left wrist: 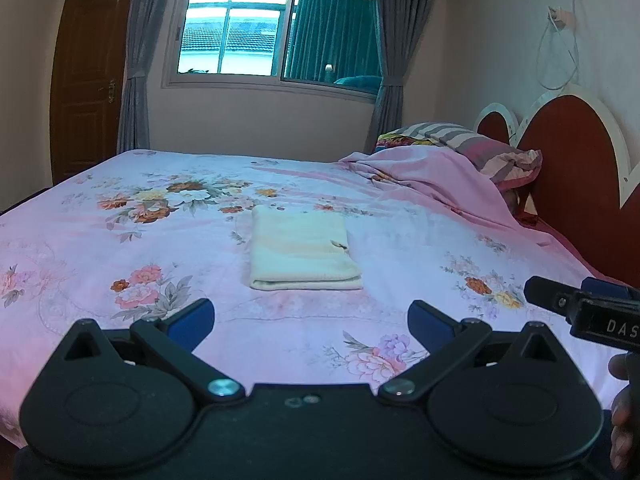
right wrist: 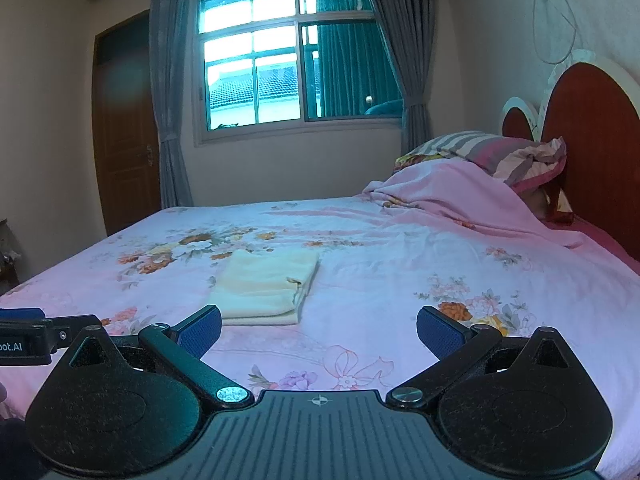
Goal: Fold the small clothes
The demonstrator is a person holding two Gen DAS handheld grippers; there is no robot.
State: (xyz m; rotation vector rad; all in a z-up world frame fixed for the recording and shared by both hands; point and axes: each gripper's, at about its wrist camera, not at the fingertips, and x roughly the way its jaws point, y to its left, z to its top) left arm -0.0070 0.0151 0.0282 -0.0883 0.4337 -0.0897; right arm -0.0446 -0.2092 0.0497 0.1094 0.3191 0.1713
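Observation:
A small cream cloth (left wrist: 302, 254) lies folded into a neat rectangle on the pink floral bedspread (left wrist: 120, 248), with its folded edge toward me. My left gripper (left wrist: 311, 322) hovers just short of it, open, nothing between its blue pads. In the right wrist view the same cloth (right wrist: 266, 286) sits ahead and slightly left of my right gripper (right wrist: 319, 330), which is also open and empty. The right gripper's body (left wrist: 592, 312) shows at the right edge of the left wrist view, and the left gripper's body (right wrist: 28, 336) shows at the left edge of the right wrist view.
A rumpled pink blanket (right wrist: 460, 200) and striped pillows (right wrist: 492, 148) are heaped at the red headboard (right wrist: 592, 140) on the right. Behind the bed are a curtained window (right wrist: 280, 68) and a brown door (right wrist: 124, 128). A hand (left wrist: 624, 420) holds the right gripper.

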